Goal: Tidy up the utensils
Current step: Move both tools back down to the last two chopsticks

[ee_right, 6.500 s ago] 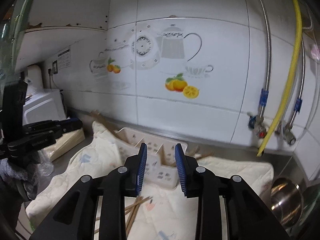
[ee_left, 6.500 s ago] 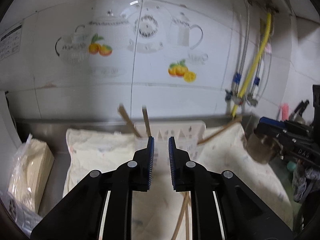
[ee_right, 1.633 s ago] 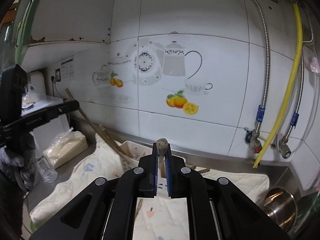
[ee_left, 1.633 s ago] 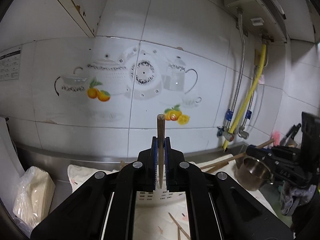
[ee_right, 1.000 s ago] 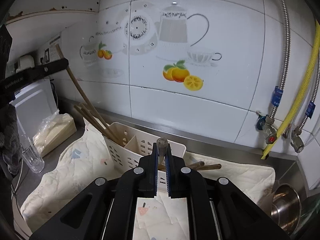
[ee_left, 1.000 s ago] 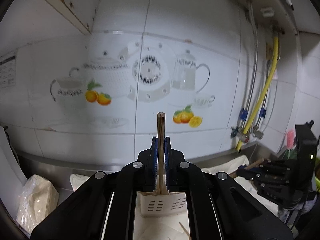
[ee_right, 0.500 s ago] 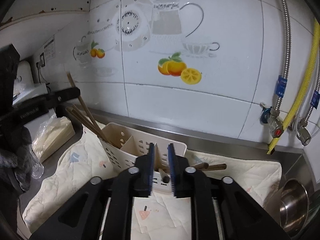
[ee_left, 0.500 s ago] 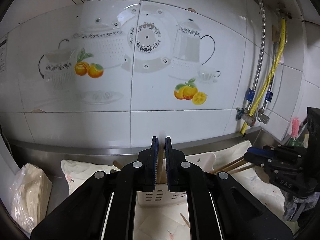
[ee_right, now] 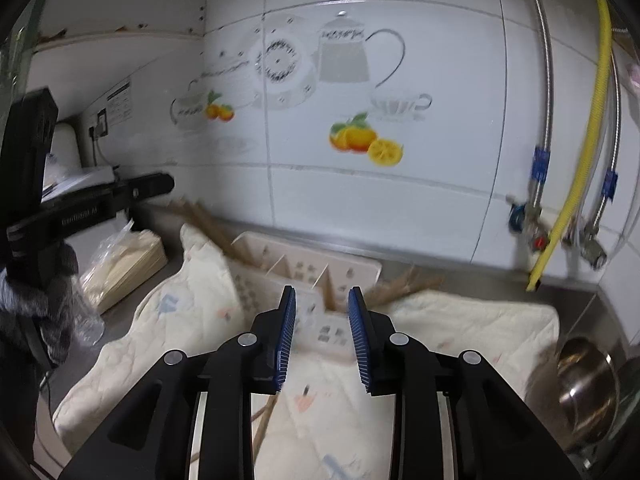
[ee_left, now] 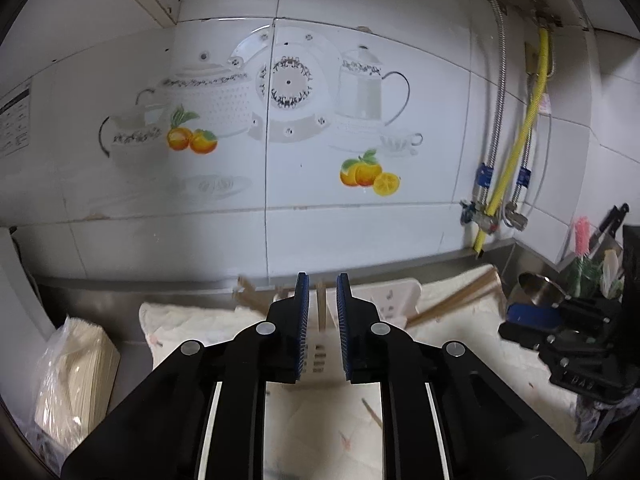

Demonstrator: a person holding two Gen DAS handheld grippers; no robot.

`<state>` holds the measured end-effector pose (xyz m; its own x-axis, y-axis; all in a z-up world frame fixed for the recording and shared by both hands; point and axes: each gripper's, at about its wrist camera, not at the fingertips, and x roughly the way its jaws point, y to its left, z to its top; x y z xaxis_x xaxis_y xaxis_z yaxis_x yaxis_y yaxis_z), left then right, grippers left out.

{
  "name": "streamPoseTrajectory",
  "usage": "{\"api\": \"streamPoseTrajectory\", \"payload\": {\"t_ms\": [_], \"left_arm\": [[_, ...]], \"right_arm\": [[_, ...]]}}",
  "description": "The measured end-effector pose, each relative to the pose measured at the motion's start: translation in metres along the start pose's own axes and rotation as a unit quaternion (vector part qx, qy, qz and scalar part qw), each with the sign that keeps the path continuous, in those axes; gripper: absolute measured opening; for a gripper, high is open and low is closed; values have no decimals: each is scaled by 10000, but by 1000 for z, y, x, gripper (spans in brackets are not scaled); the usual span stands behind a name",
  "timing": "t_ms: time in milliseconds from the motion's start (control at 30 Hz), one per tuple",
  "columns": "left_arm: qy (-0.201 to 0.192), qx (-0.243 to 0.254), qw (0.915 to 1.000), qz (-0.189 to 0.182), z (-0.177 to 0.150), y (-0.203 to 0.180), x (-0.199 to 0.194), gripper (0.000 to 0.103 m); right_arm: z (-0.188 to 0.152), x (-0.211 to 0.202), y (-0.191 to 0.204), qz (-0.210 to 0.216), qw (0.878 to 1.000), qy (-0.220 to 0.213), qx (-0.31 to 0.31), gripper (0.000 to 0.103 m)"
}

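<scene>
A white slotted utensil holder (ee_right: 304, 276) stands on a cream cloth (ee_right: 460, 328) by the tiled wall; it also shows in the left wrist view (ee_left: 392, 296). Wooden chopsticks lean out of its left end (ee_right: 208, 224) and its right end (ee_right: 404, 284). My left gripper (ee_left: 320, 296) is open just above the holder, with one chopstick (ee_left: 320, 308) standing free in the gap between its fingers. My right gripper (ee_right: 322, 308) is open and empty above the holder's near side. Loose chopsticks (ee_right: 264, 420) lie on the cloth below it.
A steel pot (ee_right: 584, 380) sits at the right of the cloth. A bagged stack of paper (ee_left: 68, 368) lies at the left. Pipes and a yellow hose (ee_right: 580, 152) run down the wall at right. The other gripper (ee_left: 568, 328) is at the right edge of the left wrist view.
Both grippers held a chopstick upright, lowered it into the holder and opened. Both jaws are now wider apart, and the right gripper has drawn back a little.
</scene>
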<state>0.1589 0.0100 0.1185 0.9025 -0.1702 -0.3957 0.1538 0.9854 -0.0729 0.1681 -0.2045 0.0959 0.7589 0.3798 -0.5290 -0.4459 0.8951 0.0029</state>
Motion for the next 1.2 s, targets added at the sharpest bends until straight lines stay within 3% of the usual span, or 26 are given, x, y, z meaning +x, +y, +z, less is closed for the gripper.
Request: {"api": "streamPoseTrajectory", "payload": {"t_ms": [567, 600, 633, 700, 1033, 1200], "left_arm": [[672, -253, 9974, 94, -92, 8, -31, 14], [704, -291, 9970, 95, -97, 9, -33, 18], [725, -310, 9968, 110, -100, 9, -34, 31], [743, -302, 9966, 166, -108, 8, -36, 39], [978, -248, 9948, 157, -136, 2, -40, 39], [1110, -308, 9932, 164, -148, 2, -38, 47]], "right_arm": [[-118, 2, 48, 388, 9954, 834, 266, 27], [-124, 3, 50, 417, 9947, 893, 293, 27], [-134, 6, 54, 440, 9936, 988, 335, 27], [-147, 10, 58, 431, 9922, 1118, 359, 27], [-181, 26, 69, 491, 9861, 1499, 530, 20], [-189, 32, 68, 440, 9839, 1622, 606, 18]]}}
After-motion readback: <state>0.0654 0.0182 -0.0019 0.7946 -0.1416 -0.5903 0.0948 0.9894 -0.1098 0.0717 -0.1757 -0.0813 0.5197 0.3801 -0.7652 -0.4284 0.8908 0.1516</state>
